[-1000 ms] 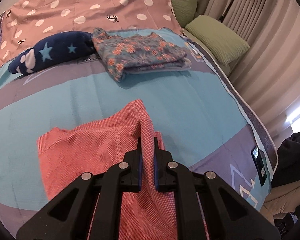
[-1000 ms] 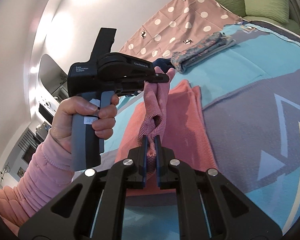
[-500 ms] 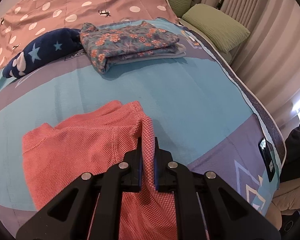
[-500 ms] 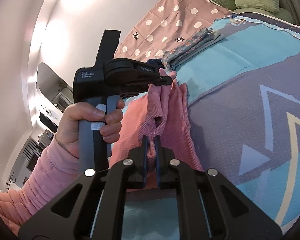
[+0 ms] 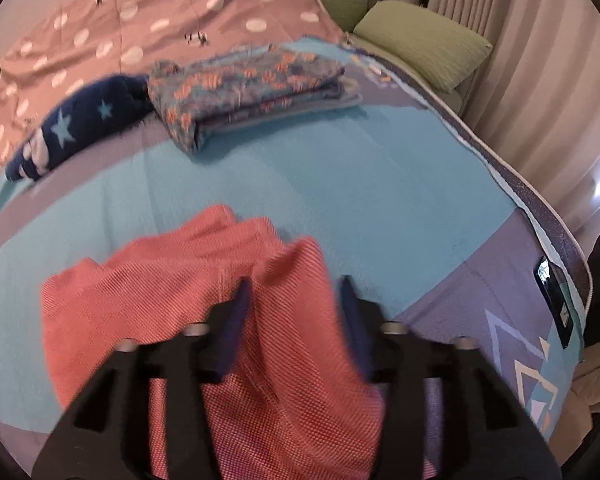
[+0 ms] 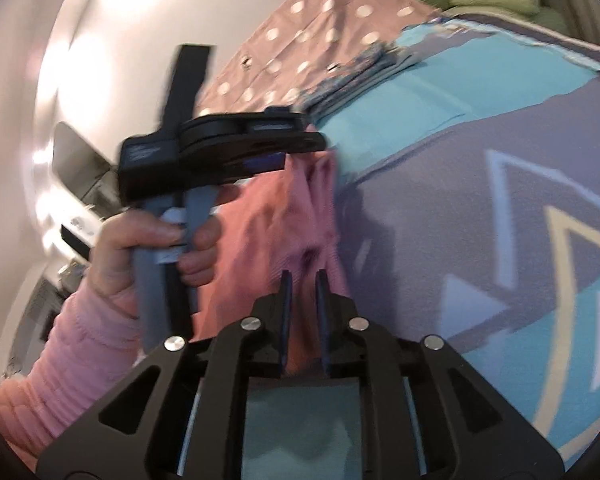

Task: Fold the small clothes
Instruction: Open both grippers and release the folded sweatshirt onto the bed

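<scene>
A coral-red knitted garment (image 5: 172,280) lies partly folded on the turquoise and purple bedspread (image 5: 360,184). My left gripper (image 5: 295,286) hangs just over it; its jaws are opening, and a fold of the cloth sits loose between the wide-apart fingers. In the right wrist view the same garment (image 6: 268,224) looks pink. My right gripper (image 6: 303,276) is at its near edge; its jaws are opening too, a little apart, with cloth in the gap. There the left gripper (image 6: 312,146) shows from the side, held by a hand (image 6: 152,240) in a pink sleeve.
A folded floral garment (image 5: 252,92) and a navy star-patterned one (image 5: 76,128) lie at the back of the bed, before a pink polka-dot cover (image 5: 160,20). Green pillows (image 5: 424,44) and curtains are at the back right. A phone (image 5: 552,296) lies at the bed's right edge.
Both grippers sank toward the bed with the coral garment. The left jaws, shut on a fold before, now stand wide apart. The right jaws have parted slightly. The raised fold has dropped.
</scene>
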The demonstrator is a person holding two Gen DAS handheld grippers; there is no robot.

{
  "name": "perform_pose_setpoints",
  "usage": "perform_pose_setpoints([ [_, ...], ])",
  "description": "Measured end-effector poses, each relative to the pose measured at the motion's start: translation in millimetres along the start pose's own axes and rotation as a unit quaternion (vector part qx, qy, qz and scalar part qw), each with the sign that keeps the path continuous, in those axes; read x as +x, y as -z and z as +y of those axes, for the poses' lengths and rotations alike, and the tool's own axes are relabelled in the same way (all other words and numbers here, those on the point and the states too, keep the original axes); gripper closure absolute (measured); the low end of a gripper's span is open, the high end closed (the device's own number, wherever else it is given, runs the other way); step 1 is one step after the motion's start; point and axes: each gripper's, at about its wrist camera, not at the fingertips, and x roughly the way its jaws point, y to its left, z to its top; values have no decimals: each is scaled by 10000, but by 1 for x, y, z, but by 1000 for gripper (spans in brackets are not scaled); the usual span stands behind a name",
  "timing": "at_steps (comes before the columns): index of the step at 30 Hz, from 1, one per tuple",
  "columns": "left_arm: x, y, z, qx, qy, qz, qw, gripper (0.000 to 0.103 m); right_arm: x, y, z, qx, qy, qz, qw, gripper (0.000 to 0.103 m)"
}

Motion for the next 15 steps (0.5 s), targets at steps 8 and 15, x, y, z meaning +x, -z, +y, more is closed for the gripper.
perform_pose_setpoints([
  [8,-50,21,6,430,-216,-635,9968,26,-19,-4,2,-353,147,-265,9989,75],
  [15,-90,74,45,191,-578,-849,9945,19,-18,9,26,-1084,143,-85,9940,75],
])
